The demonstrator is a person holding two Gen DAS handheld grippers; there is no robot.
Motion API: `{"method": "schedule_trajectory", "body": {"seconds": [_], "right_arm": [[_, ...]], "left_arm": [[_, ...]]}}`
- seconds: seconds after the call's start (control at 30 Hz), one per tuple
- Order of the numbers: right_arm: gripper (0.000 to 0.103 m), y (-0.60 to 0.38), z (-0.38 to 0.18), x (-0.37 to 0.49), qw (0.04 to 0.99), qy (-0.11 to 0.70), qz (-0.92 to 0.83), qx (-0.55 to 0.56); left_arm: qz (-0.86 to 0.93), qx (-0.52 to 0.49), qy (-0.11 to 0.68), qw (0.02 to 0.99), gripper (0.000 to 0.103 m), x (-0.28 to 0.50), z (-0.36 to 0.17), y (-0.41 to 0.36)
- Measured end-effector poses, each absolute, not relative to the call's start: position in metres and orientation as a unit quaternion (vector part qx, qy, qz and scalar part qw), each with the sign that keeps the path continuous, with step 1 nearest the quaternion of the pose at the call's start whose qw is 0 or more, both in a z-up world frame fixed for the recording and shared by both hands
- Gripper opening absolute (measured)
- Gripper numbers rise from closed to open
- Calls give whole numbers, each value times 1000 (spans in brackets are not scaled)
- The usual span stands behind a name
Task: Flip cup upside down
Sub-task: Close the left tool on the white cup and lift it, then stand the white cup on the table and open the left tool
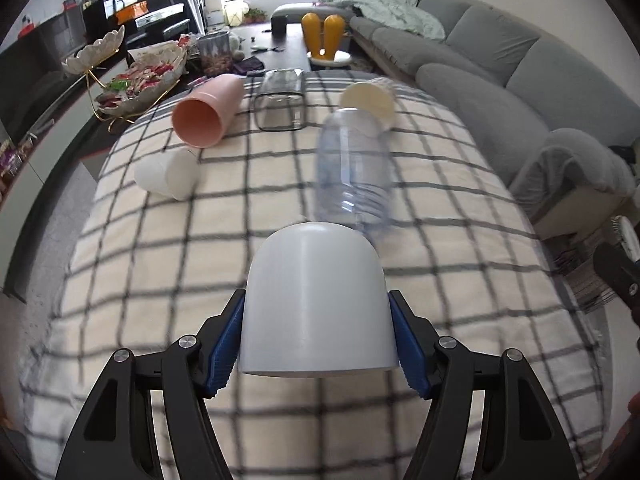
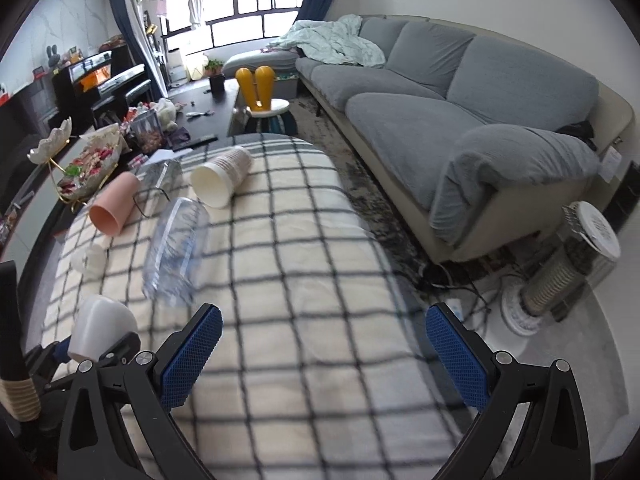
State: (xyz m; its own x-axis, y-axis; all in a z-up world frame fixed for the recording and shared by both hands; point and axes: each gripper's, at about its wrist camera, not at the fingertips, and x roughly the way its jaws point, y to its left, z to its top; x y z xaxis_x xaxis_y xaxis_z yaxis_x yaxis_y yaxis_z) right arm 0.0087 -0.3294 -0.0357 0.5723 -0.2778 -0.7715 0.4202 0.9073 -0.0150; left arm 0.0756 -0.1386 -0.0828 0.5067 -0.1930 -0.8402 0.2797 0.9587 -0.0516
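White cup (image 1: 318, 300) clamped upside down in left gripper (image 1: 318, 340) above checked cloth (image 1: 160, 280); right gripper (image 2: 324, 344) spread apart, holding nothing

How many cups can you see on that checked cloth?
6: a white cup held in the left gripper, a clear plastic cup ahead, a small white cup left, then a pink cup, glass cup and paper cup at the far end.

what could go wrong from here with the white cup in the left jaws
1. The white cup is pinched only by its smooth sides in the left gripper, so it may slip or tilt when released.
2. The checked cloth looks soft and wrinkled, so an inverted cup could settle crooked.
3. The clear plastic bottle lies just ahead and could be bumped.
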Motion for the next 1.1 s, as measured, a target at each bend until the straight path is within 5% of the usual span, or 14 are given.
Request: {"method": "schedule_trajectory", "body": {"seconds": [0.6, 0.7, 1.1], "right_arm": [[102, -371, -67, -28, 846, 464, -214, 153], [102, -370, -66, -27, 847, 462, -214, 153], [102, -345, -29, -27, 869, 437, -193, 129]], "left_arm": [[-152, 47, 501, 851, 71, 55, -125, -184], [-149, 46, 505, 849, 81, 53, -123, -181], [-174, 61, 494, 850, 85, 29, -75, -159]]}}
